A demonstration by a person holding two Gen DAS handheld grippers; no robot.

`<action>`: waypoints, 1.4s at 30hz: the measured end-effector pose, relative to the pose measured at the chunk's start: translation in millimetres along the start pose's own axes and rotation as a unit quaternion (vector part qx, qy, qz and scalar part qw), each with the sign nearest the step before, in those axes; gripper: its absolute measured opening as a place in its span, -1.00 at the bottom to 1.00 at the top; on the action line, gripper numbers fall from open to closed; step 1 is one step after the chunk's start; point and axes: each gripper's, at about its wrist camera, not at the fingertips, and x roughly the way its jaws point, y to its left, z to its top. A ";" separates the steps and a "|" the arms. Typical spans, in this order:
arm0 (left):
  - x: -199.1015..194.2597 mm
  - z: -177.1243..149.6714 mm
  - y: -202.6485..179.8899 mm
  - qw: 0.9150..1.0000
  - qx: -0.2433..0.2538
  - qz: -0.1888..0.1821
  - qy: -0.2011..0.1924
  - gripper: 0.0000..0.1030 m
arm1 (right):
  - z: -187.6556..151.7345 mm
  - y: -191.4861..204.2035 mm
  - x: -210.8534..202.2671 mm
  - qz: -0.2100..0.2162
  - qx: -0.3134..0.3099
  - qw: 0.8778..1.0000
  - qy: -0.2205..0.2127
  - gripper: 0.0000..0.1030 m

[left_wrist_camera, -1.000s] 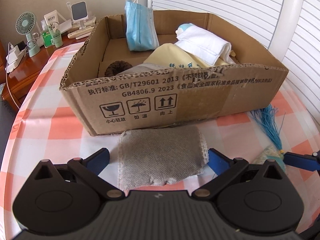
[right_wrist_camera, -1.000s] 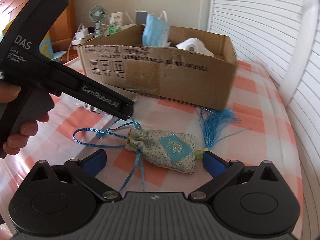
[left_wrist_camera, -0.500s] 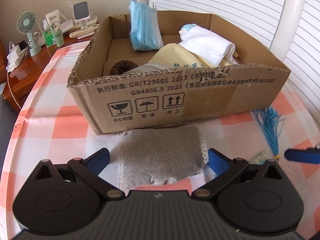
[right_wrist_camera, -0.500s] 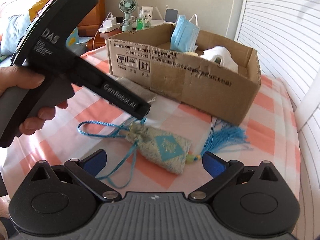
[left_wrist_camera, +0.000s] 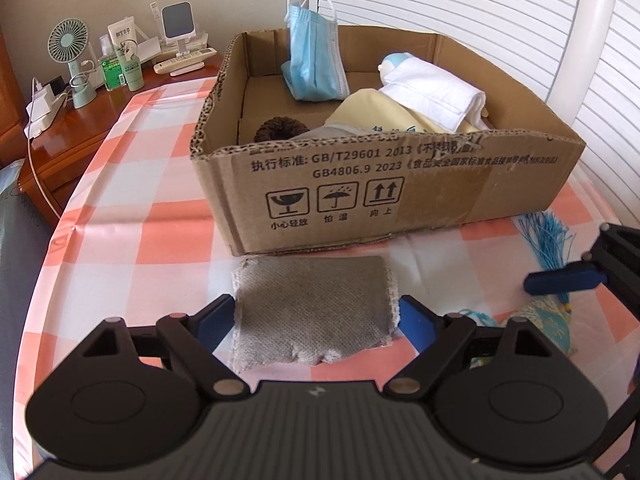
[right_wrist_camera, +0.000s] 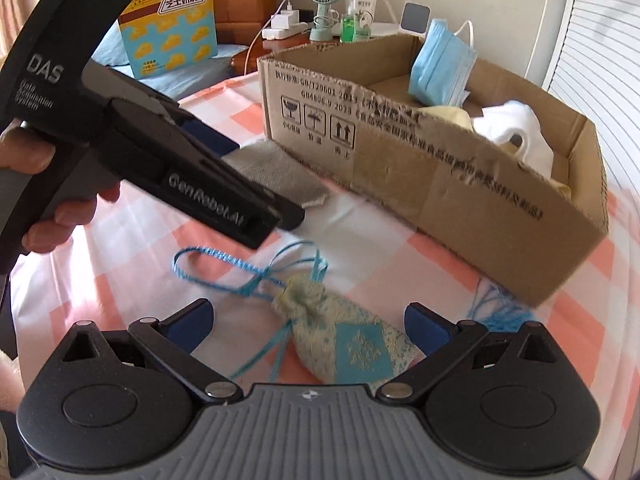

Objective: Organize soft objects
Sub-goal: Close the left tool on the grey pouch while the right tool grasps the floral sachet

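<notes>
A grey woven pad (left_wrist_camera: pixel 314 312) lies flat on the checked cloth just in front of the cardboard box (left_wrist_camera: pixel 400 184). My left gripper (left_wrist_camera: pixel 316 316) straddles it, jaws closing, blue tips right at its two side edges. A green-and-blue drawstring sachet (right_wrist_camera: pixel 348 344) with a blue cord (right_wrist_camera: pixel 224 268) and tassel (left_wrist_camera: pixel 550 240) lies to the right. My right gripper (right_wrist_camera: pixel 308 320) hangs open over it, the sachet lying between the jaws untouched. The box holds a blue face mask (left_wrist_camera: pixel 314 60), a white folded cloth (left_wrist_camera: pixel 436 88), a yellow cloth (left_wrist_camera: pixel 376 116) and a brown scrunchie (left_wrist_camera: pixel 280 130).
A hand (right_wrist_camera: pixel 48 216) holds the left gripper's black body (right_wrist_camera: pixel 160 168) close over the cord. A wooden side table (left_wrist_camera: pixel 80 120) at the back left carries a small fan (left_wrist_camera: pixel 70 60), bottles and a charger. White slatted shutters (left_wrist_camera: pixel 480 20) stand behind the box. A yellow-and-blue carton (right_wrist_camera: pixel 172 28) stands far left.
The left gripper's jaws have drawn in to the grey pad's sides. The right gripper has rolled and shifted, so the sachet now sits lower and closer between its jaws.
</notes>
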 end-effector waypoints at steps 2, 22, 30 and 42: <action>-0.3 -0.7 0.3 1.000 0.002 0.000 -0.001 0.70 | -6.6 5.0 -5.7 0.001 0.001 1.000 0.005 1.00; 0.0 -6.6 5.2 1.000 0.003 0.002 -0.011 0.88 | -15.8 8.0 -18.1 -0.033 0.020 0.999 -0.023 0.33; -7.8 -10.3 3.3 1.000 0.000 0.000 -0.014 0.60 | -15.8 11.6 -21.0 -0.058 0.019 0.998 -0.027 -0.24; -30.0 -13.9 13.1 0.999 0.040 -0.025 -0.018 0.00 | -17.3 19.8 -45.2 -0.087 0.025 0.995 -0.042 -0.35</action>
